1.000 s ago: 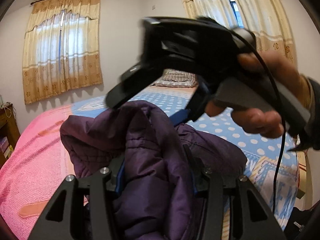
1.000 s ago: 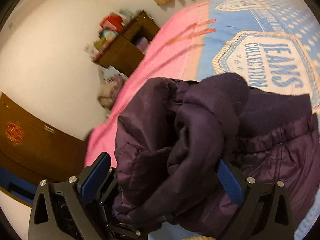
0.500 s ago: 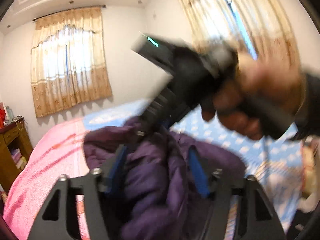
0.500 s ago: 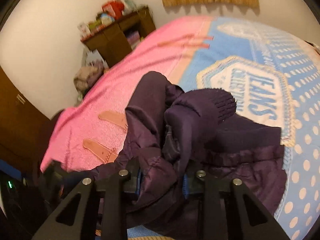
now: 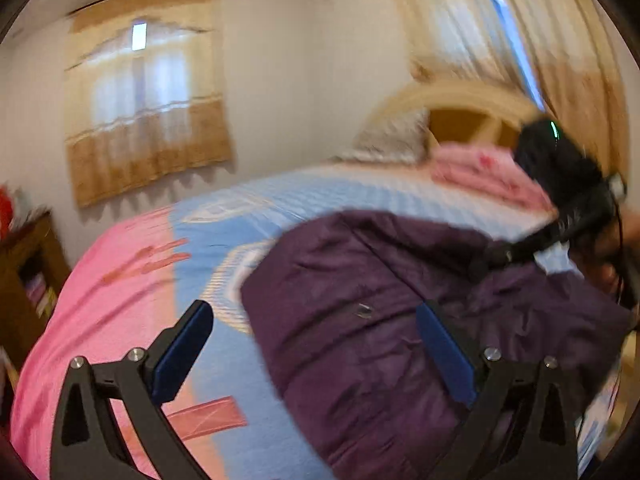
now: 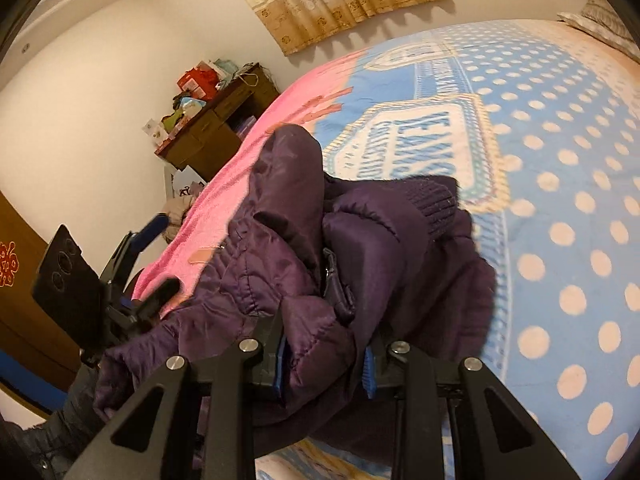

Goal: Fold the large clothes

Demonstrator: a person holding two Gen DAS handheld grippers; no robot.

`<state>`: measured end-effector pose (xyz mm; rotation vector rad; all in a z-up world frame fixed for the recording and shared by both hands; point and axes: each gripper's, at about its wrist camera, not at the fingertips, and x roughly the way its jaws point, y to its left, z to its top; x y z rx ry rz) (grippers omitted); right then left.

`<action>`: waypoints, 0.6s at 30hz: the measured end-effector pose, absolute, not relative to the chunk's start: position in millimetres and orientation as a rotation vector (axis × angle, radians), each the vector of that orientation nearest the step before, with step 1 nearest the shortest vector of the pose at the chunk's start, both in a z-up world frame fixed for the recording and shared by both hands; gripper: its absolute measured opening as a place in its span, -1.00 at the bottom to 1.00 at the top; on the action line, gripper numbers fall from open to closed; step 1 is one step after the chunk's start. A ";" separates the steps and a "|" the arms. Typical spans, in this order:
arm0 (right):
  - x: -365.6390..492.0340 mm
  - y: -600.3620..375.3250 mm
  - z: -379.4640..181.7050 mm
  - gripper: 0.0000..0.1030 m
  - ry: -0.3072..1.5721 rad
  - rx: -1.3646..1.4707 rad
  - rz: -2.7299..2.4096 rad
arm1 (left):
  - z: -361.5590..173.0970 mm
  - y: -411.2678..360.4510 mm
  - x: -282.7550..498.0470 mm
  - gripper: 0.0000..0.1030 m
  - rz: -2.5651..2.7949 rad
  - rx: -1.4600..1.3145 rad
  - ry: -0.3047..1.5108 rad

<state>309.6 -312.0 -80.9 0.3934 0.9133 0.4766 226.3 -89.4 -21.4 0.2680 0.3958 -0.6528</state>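
Observation:
A dark purple padded jacket (image 5: 360, 320) lies bunched on the pink and blue bed cover (image 5: 120, 300). My left gripper (image 5: 316, 344) hangs above it with its jaws opening wide. The blue pads stand clear of the cloth on both sides. In the right wrist view my right gripper (image 6: 324, 368) is shut on a thick fold of the jacket (image 6: 288, 240) near its zipper. A ribbed cuff (image 6: 432, 204) sticks out on top. The left gripper (image 6: 132, 264) shows blurred at that view's left edge. The right gripper (image 5: 560, 216) shows blurred beyond the jacket in the left wrist view.
A dark wooden cabinet (image 6: 216, 128) with clutter on top stands by the wall beside the bed (image 6: 560, 160). A pillow (image 5: 392, 136) and a folded pink blanket (image 5: 480, 172) lie by the headboard (image 5: 460, 100). Curtains cover both windows.
My left gripper has let go of the jacket, spread wide and drawn back. My right gripper has closed on a jacket fold and swung aside. The jacket now lies lower and flatter.

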 end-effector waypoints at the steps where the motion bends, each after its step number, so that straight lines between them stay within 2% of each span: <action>1: 309.7 -319.3 -87.8 -0.46 0.916 0.413 0.470 | -24.3 -98.2 225.6 1.00 -0.671 0.280 0.414; 8: 308.3 -360.1 -141.9 -0.41 0.935 0.537 0.421 | -48.1 -142.3 224.4 1.00 -0.661 0.314 0.542; 11: 309.7 -373.2 -148.1 -0.13 0.914 0.565 0.363 | -49.2 -150.2 224.2 1.00 -0.619 0.342 0.593; 12: 306.2 -381.0 -143.7 -0.01 0.893 0.580 0.316 | -51.0 -151.8 223.5 1.00 -0.605 0.358 0.599; 14: 296.7 -389.9 -127.6 -0.01 0.858 0.599 0.246 | -54.8 -158.7 222.9 1.00 -0.576 0.387 0.601; 18: 261.3 -374.6 -65.0 0.02 0.669 0.552 0.160 | -59.3 -157.1 224.7 1.00 -0.539 0.362 0.614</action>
